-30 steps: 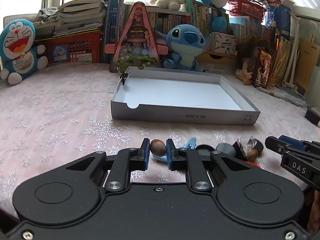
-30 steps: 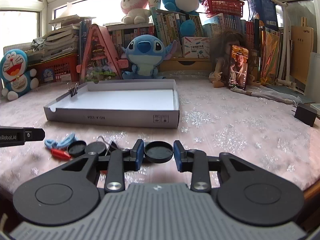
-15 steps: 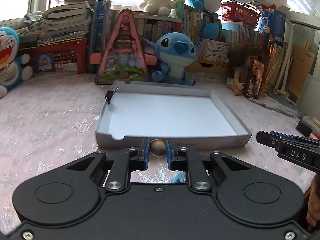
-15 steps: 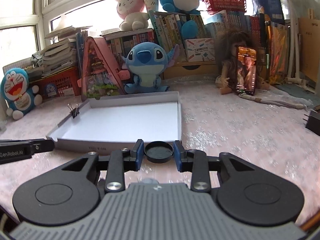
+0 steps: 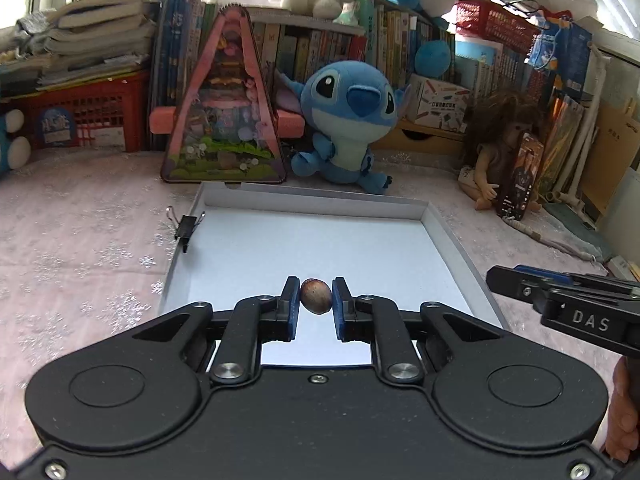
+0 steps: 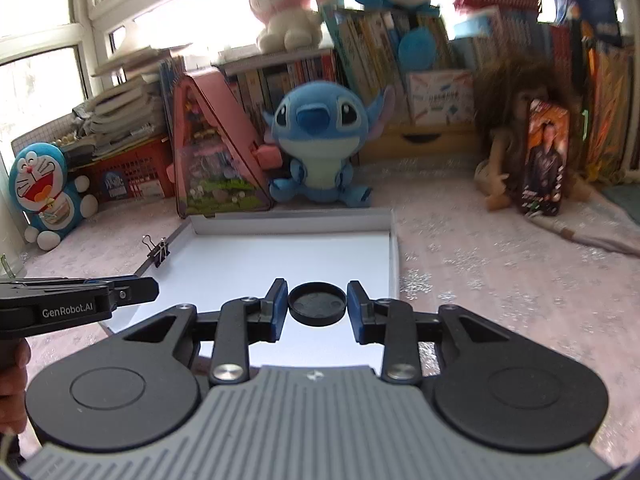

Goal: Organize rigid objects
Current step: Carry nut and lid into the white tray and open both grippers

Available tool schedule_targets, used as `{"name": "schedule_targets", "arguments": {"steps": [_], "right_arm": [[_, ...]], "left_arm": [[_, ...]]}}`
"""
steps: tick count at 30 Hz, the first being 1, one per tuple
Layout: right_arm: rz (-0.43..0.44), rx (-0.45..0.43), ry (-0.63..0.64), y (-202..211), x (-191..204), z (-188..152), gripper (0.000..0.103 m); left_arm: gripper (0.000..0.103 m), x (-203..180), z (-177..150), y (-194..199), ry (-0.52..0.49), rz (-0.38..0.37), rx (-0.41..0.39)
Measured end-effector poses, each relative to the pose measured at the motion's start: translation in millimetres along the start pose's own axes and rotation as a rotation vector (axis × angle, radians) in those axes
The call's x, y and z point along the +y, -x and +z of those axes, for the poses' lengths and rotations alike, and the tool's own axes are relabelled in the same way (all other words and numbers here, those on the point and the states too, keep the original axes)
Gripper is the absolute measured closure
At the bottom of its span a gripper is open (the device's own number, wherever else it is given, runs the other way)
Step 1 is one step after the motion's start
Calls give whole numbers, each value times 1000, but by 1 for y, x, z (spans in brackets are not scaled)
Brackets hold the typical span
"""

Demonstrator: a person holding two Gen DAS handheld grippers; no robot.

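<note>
In the left wrist view, the left gripper (image 5: 316, 300) clenched a small brown oval nut-like object (image 5: 316, 295) between its blue pads, the pads pressing on both of its sides. The object hung above the white floor of a shallow grey cardboard tray (image 5: 456, 248), near the tray's front edge. A black binder clip (image 5: 187, 227) sat on the tray's left wall. Behind the tray stood a pink triangular toy house (image 5: 224, 120) and a blue plush creature with big ears (image 5: 350, 120). The right gripper (image 5: 520, 286) showed at the right edge, side-on, so its grip could not be read there.

In the right wrist view, the right gripper (image 6: 317, 305) grasped a round black plastic cap (image 6: 317, 304), hollow side up, its blue pads touching the cap's rim on either side. The cap hung over the same tray (image 6: 394, 256), toward its right front part. The clip (image 6: 159, 252) gripped the left wall. The left gripper (image 6: 136, 290) reached in from the left edge over the tray's near left corner. A pink snowflake-patterned cloth (image 6: 500, 280) covered the table.
</note>
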State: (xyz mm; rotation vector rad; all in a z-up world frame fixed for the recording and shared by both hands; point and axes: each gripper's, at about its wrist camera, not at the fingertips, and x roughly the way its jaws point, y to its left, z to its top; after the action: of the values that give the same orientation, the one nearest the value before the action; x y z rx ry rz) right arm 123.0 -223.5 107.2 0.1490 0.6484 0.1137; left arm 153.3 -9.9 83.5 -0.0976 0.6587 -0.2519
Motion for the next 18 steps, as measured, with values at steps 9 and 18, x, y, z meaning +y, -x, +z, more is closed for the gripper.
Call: {"name": "schedule_targets", "arguments": {"steps": [9, 18], "right_arm": [[32, 93, -86, -55, -19, -2, 66], [45, 85, -65, -83, -18, -7, 66]], "left_arm": [[87, -4, 0, -49, 1, 27, 66], [87, -12, -5, -74, -22, 46, 73]]}}
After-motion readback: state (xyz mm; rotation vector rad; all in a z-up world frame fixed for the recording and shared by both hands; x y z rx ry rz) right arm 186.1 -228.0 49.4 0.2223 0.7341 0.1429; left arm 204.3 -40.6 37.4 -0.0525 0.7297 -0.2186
